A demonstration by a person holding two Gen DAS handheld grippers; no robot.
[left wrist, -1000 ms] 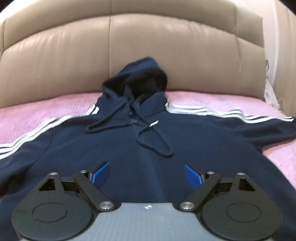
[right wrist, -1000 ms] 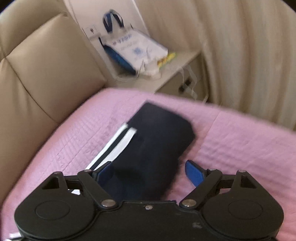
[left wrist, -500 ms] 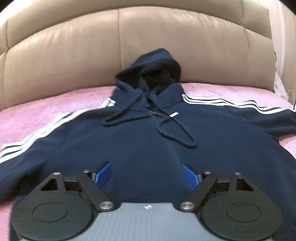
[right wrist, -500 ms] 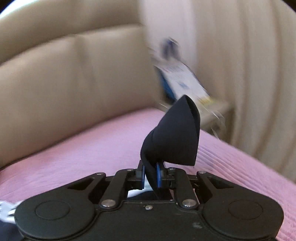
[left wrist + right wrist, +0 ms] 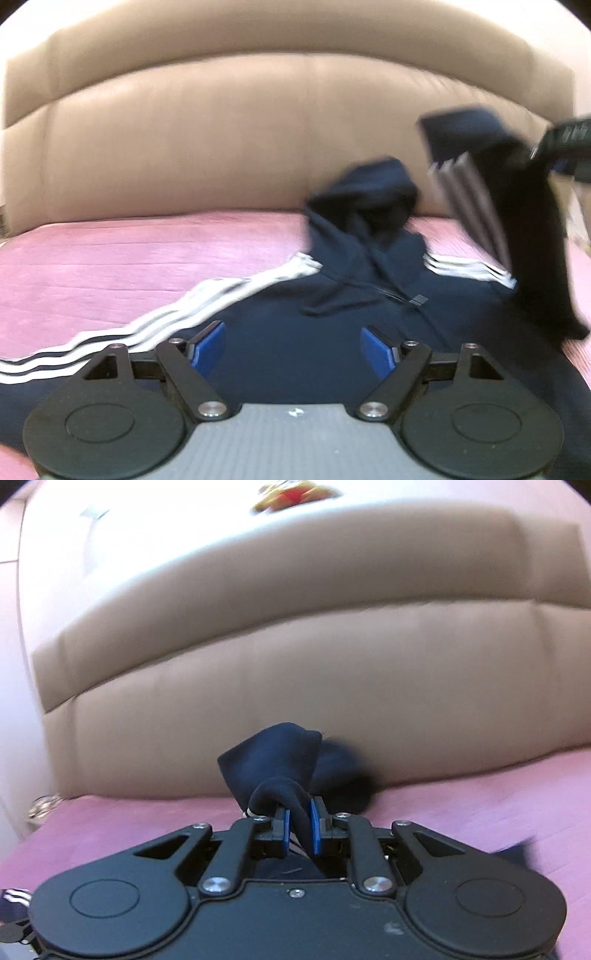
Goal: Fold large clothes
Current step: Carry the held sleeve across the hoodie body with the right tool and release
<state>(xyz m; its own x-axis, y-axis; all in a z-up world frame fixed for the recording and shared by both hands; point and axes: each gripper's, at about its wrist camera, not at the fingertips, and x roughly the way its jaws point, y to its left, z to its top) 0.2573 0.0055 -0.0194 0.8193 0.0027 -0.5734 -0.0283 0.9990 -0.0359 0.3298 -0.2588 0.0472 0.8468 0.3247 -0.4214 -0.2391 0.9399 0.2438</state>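
Gripping sleeve (image 5: 280, 760) — right gripper (image 5: 298, 825), above bedspread (image 5: 480, 794)

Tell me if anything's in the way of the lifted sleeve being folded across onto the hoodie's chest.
Nothing visible blocks it. The right gripper holds the sleeve up above the hoodie, whose chest lies flat with only its own drawstrings on it. The left gripper hovers open over the lower front, short of the chest.

Left gripper (image 5: 291, 345) fingers spread wide and level, right gripper (image 5: 298, 825) fingers pinched together, raised
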